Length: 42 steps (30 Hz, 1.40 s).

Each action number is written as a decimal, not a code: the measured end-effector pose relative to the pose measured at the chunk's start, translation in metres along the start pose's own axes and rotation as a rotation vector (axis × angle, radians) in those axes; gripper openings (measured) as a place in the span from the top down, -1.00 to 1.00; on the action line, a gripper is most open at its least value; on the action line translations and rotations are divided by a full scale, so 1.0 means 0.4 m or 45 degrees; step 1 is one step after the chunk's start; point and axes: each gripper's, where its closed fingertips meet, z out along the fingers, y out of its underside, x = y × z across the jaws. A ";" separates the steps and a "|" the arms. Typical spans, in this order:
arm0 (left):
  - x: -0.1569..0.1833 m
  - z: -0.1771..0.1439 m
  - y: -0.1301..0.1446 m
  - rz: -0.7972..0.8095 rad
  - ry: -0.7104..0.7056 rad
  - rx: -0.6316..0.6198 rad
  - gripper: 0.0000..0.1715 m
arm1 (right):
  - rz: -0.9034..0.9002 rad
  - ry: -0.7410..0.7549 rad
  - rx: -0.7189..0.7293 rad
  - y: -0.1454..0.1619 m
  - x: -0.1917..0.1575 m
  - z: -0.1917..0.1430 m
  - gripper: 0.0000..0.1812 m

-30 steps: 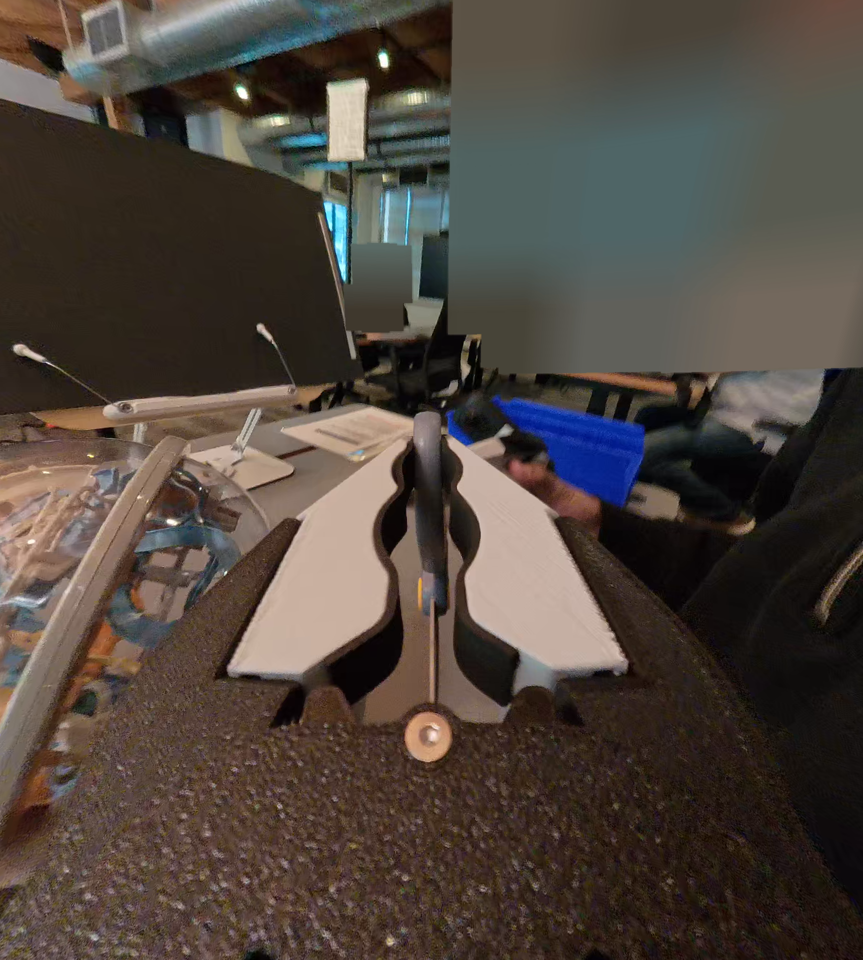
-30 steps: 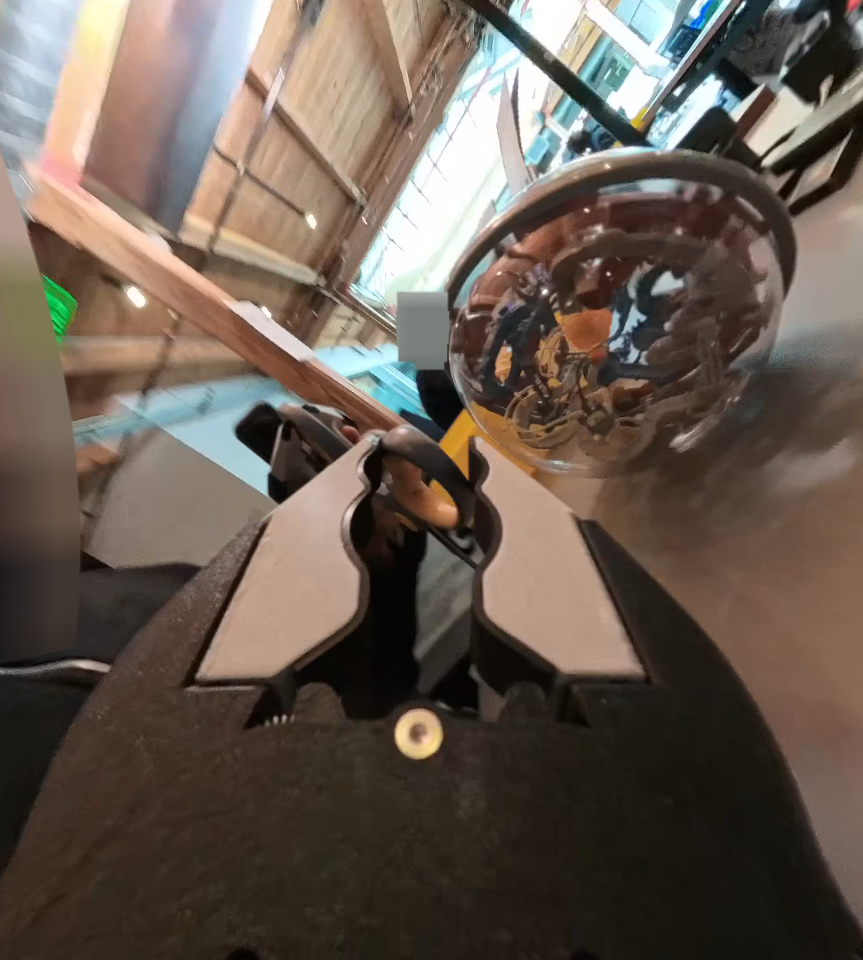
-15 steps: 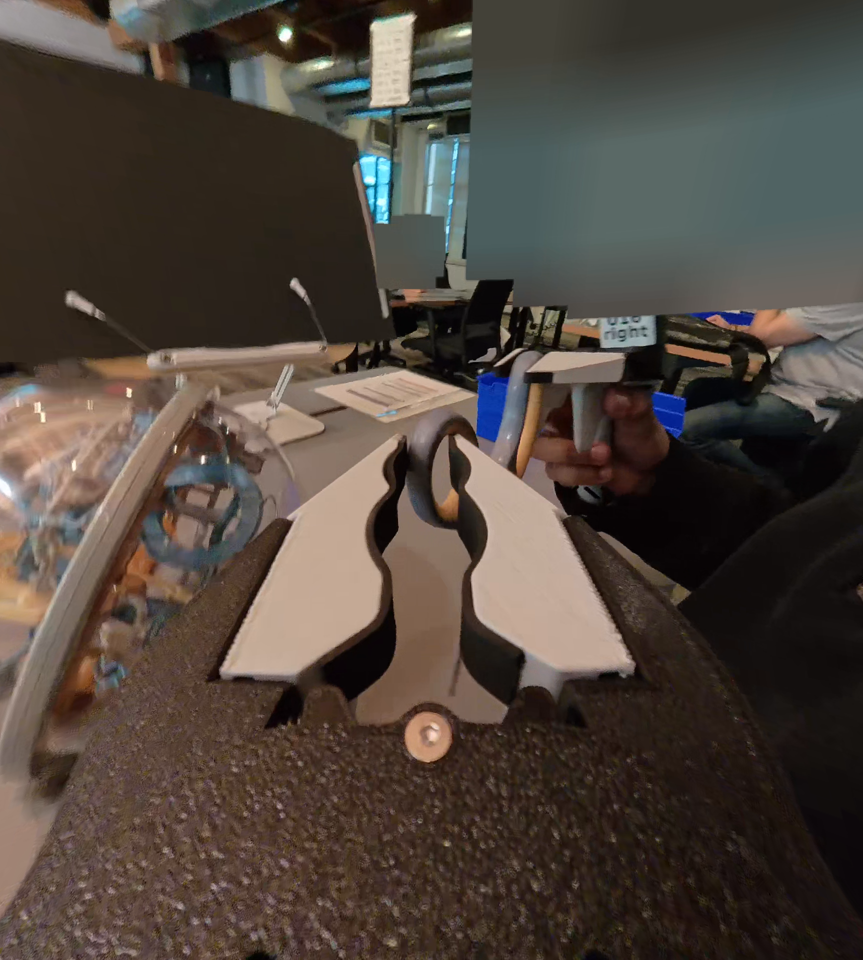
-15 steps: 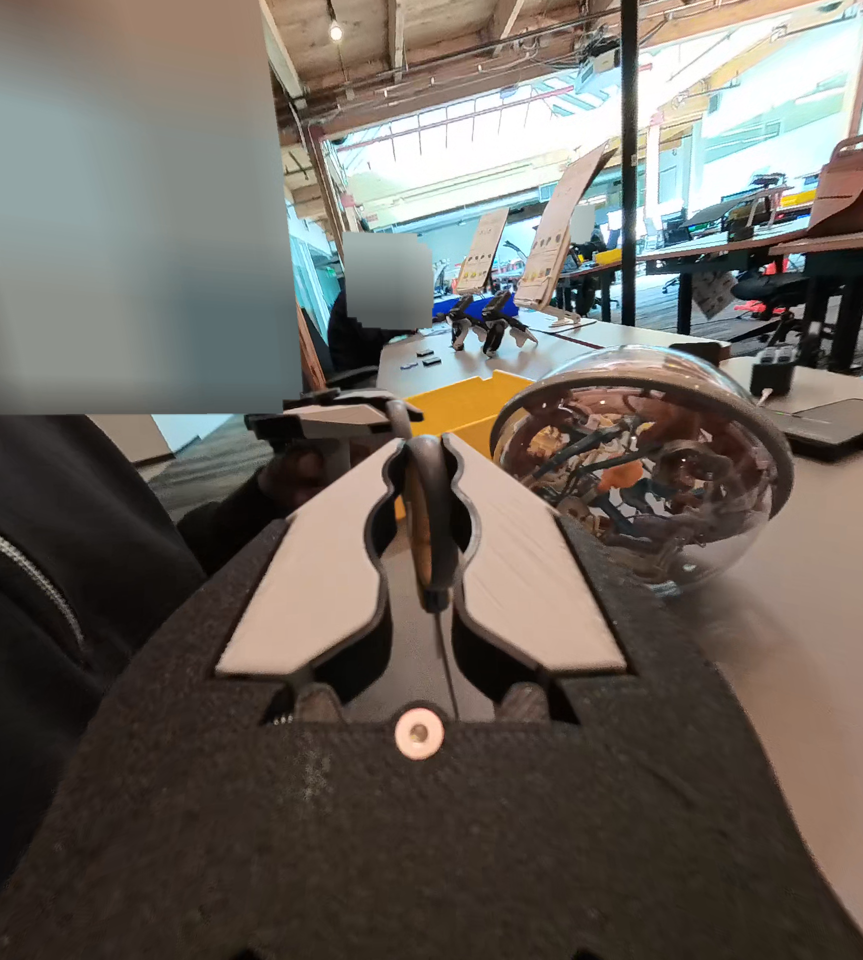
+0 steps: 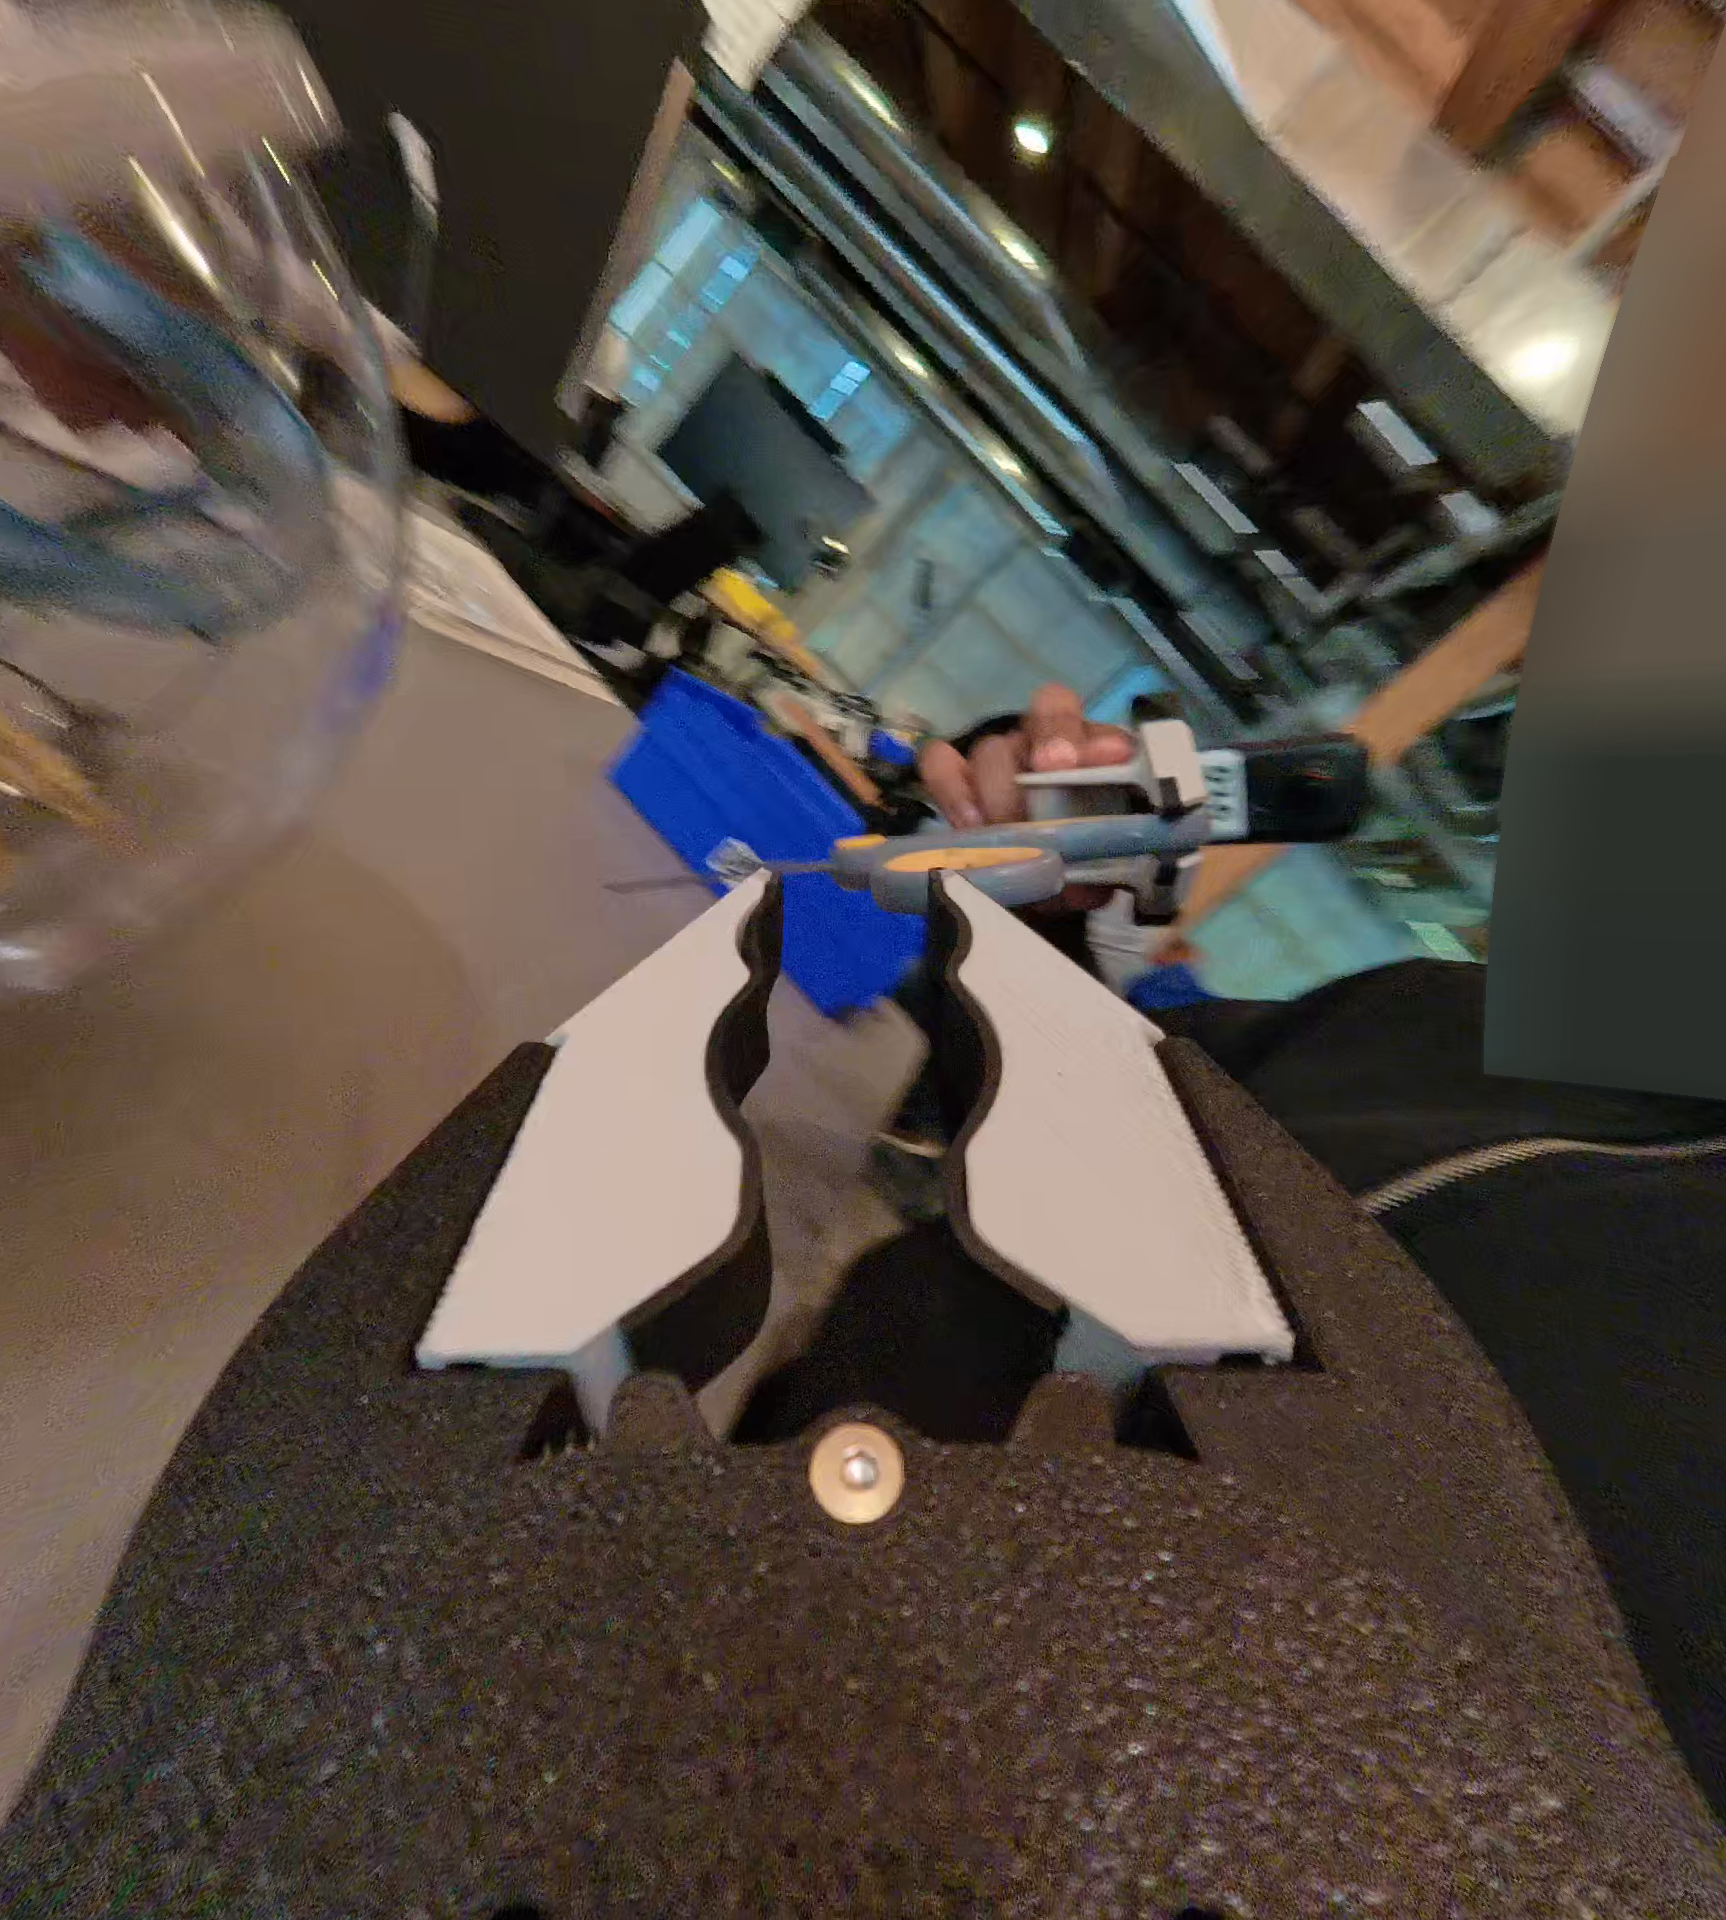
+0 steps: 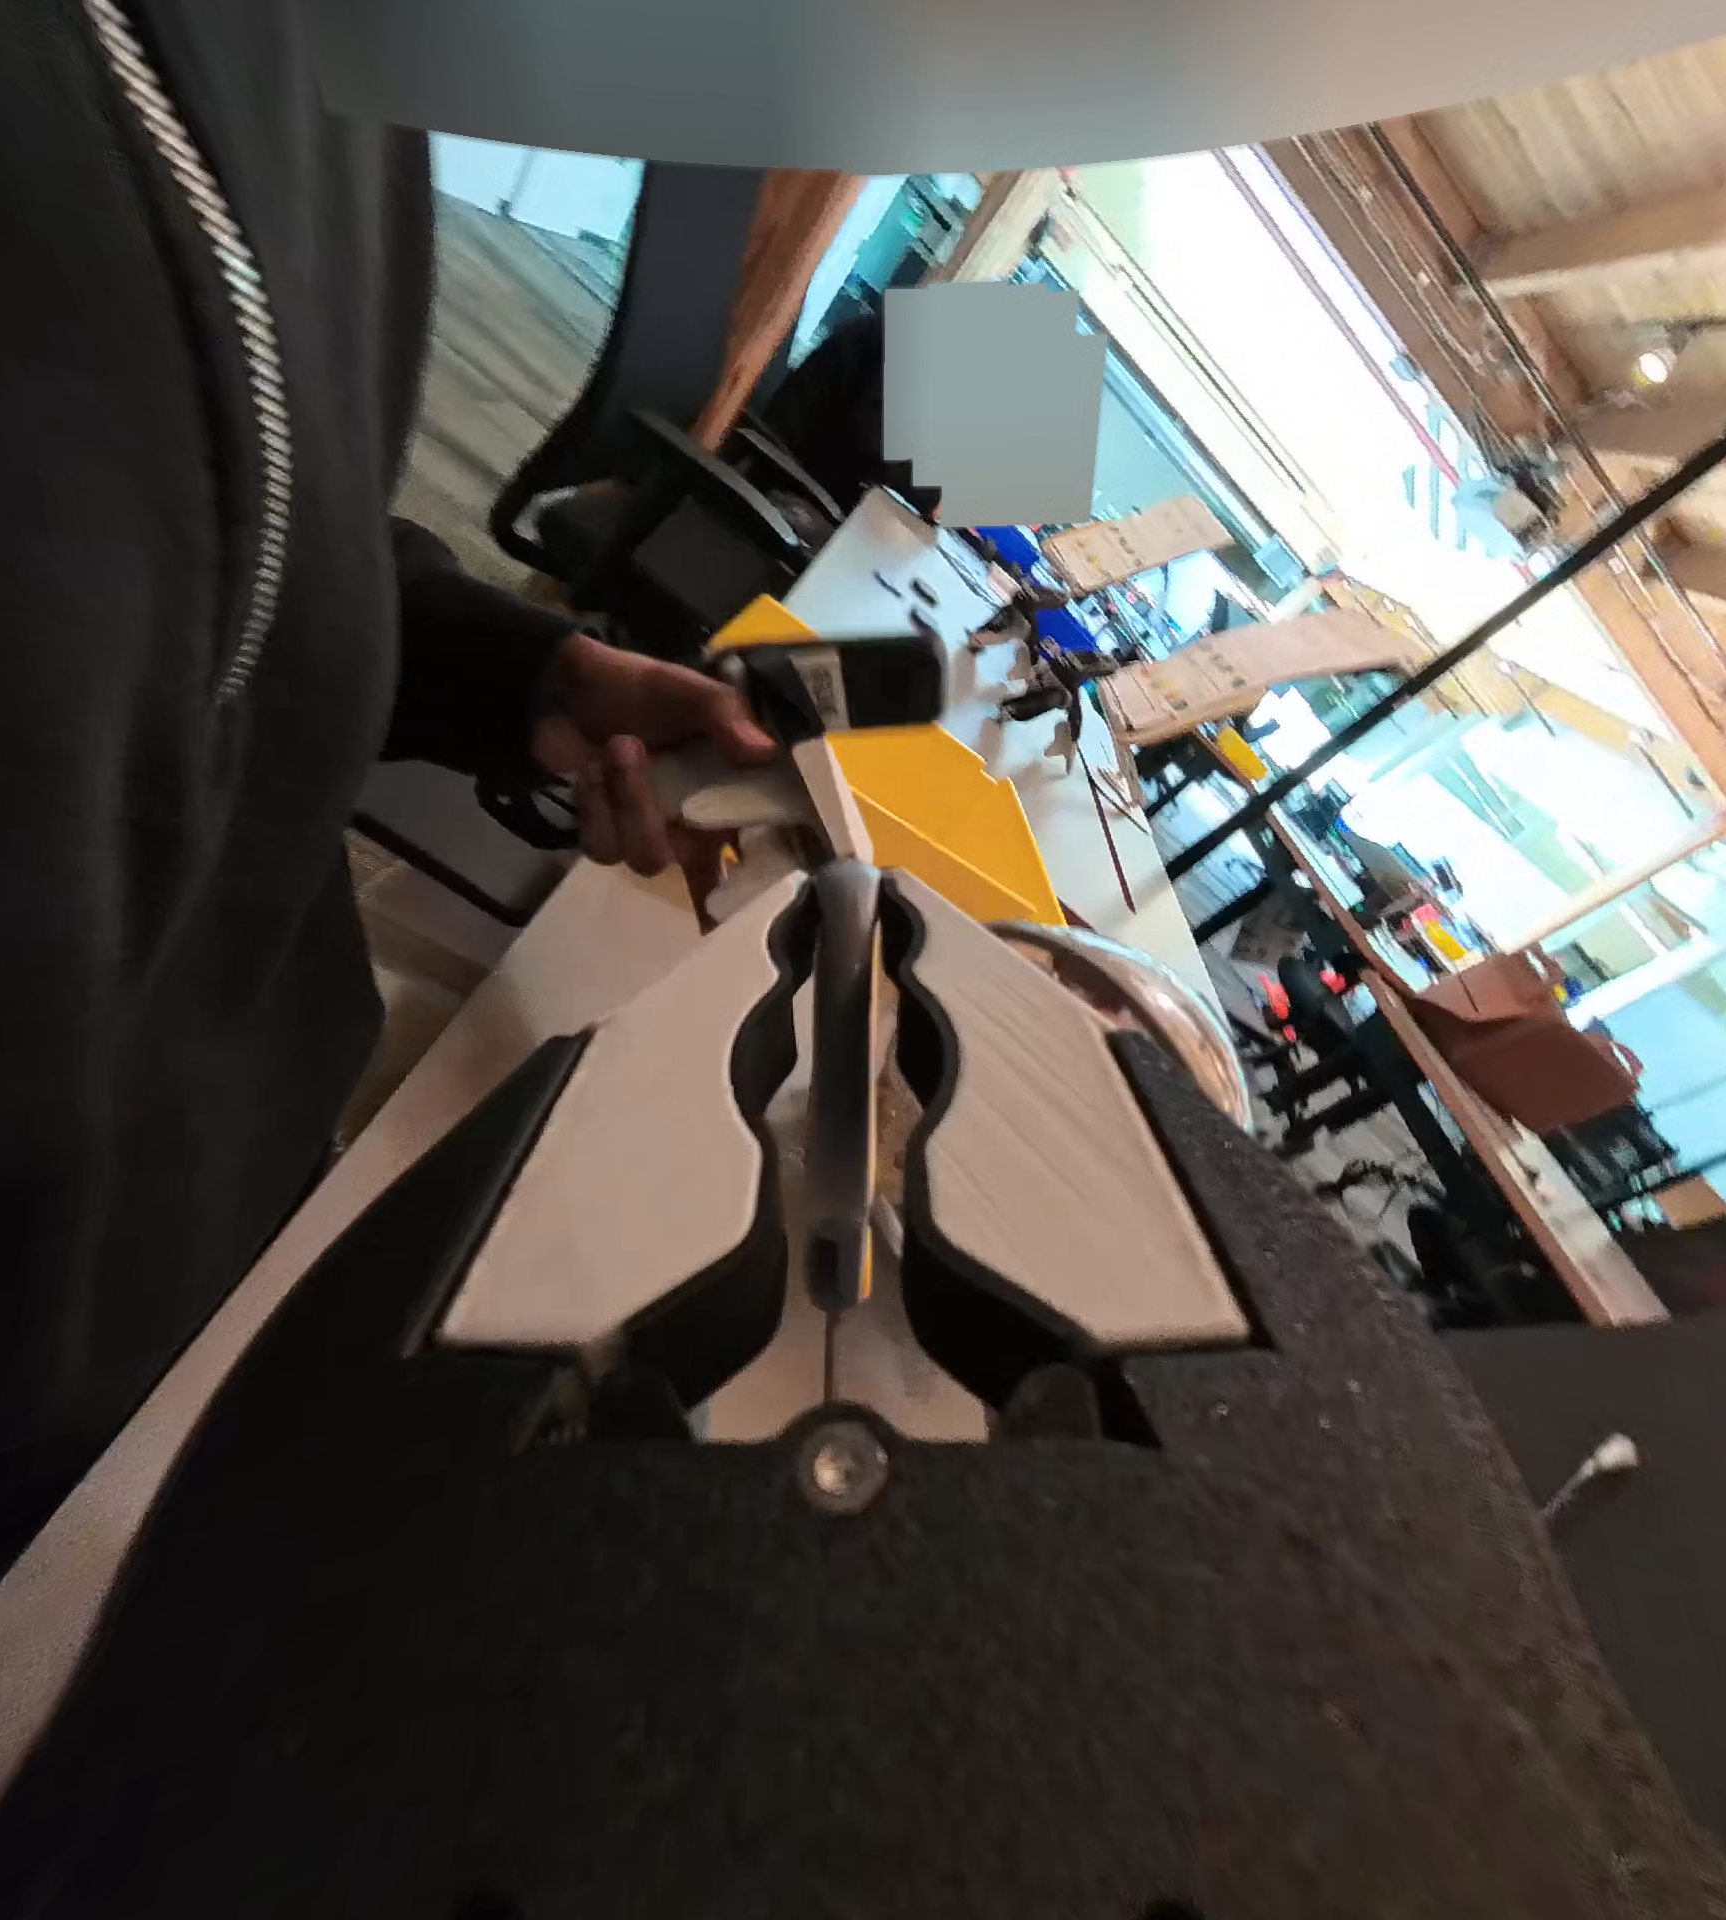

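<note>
A pair of scissors (image 5: 952, 860) with grey handles and orange lining hangs in the air between my two grippers. My right gripper (image 6: 846, 894) is shut on one scissor handle (image 6: 838, 1091), which runs lengthwise between its fingers. My left gripper (image 5: 854, 883) has its fingers apart. The other handle loop lies crosswise just beyond them, against the right fingertip (image 5: 947, 904). In the left wrist view the right gripper (image 5: 1150, 779) shows in a hand behind the scissors. A clear ball (image 5: 111, 416) with a coloured maze inside sits blurred at the left.
A grey table (image 5: 319, 1039) lies below, with a blue bin (image 5: 755, 790) at its far edge. In the right wrist view a yellow bin (image 6: 942, 821) and the clear ball (image 6: 1150, 997) sit behind the fingers. A person's dark zipped jacket (image 6: 111, 623) fills the left.
Both views have tilted hard. The left fingers have spread and the scissor handle they pinched now lies across their tips. The right gripper still holds its handle.
</note>
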 end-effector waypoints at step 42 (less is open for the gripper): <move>0.172 0.097 0.115 -0.228 0.505 -0.173 0.74 | 0.379 0.291 0.660 -0.083 0.189 -0.090 1.00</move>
